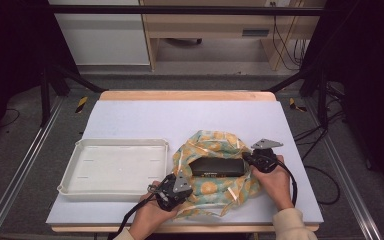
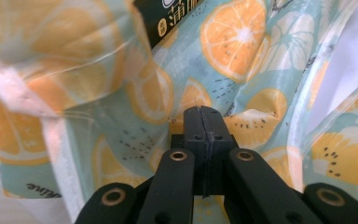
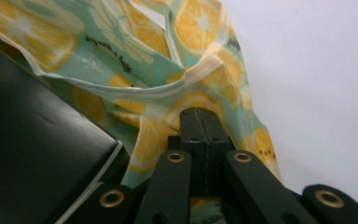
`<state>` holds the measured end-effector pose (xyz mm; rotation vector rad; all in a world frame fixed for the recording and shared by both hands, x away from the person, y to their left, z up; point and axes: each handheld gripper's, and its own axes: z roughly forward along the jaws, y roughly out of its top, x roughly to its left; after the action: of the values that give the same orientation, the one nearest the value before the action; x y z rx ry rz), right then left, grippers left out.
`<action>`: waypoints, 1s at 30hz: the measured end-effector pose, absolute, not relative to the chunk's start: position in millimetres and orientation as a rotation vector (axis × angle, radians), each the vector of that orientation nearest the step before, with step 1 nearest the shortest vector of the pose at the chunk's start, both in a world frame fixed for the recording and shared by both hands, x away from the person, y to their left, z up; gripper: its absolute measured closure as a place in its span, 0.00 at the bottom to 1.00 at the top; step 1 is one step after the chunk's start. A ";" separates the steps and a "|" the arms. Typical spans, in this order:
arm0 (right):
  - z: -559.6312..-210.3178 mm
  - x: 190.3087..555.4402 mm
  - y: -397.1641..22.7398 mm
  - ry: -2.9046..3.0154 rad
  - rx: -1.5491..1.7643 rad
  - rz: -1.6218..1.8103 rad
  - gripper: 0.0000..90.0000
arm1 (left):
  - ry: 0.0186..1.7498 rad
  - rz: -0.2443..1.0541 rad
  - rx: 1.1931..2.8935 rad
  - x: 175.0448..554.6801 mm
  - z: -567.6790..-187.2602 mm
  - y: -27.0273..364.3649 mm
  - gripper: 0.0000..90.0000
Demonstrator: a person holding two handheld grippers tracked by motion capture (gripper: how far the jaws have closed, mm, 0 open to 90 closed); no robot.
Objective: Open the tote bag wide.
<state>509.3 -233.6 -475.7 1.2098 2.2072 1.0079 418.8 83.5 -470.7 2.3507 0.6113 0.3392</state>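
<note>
So here we're working on that orange-print cloth [image 1: 215,187] with the black box [image 1: 216,167] sitting in the middle of it, on the table [image 1: 145,117] just right of the white tray [image 1: 114,169]. The left gripper [image 1: 176,192] is at the near-left edge of the cloth and the right gripper [image 1: 259,156] at its right edge. Both sets of fingers are closed flat together; whether fabric is actually pinched between them we can't tell (it sits right at the tips in both gripper views). If we're wrapping the box, we'd want a firm bite on the hem before lifting, and pull both sides evenly so the box doesn't slide off-centre. Writing: the box has Chinese characters on its label, partly cut off, and the cloth has small script we can't fully read.
</note>
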 end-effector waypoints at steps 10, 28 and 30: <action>-479.7 512.9 -234.0 2.216 1.260 0.971 1.00 | 0.606 0.336 2.367 418.2 -471.8 83.0 1.00; -412.4 445.5 -221.7 2.069 1.064 1.104 0.99 | 0.556 0.370 2.259 402.8 -440.6 88.9 1.00; -410.1 437.6 -219.6 2.061 1.056 1.110 0.99 | 0.549 0.377 2.250 401.7 -434.6 88.9 1.00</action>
<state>437.6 -219.6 -410.1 1.0561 2.0611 1.1104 401.7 88.9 -434.6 2.2504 0.5495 0.3770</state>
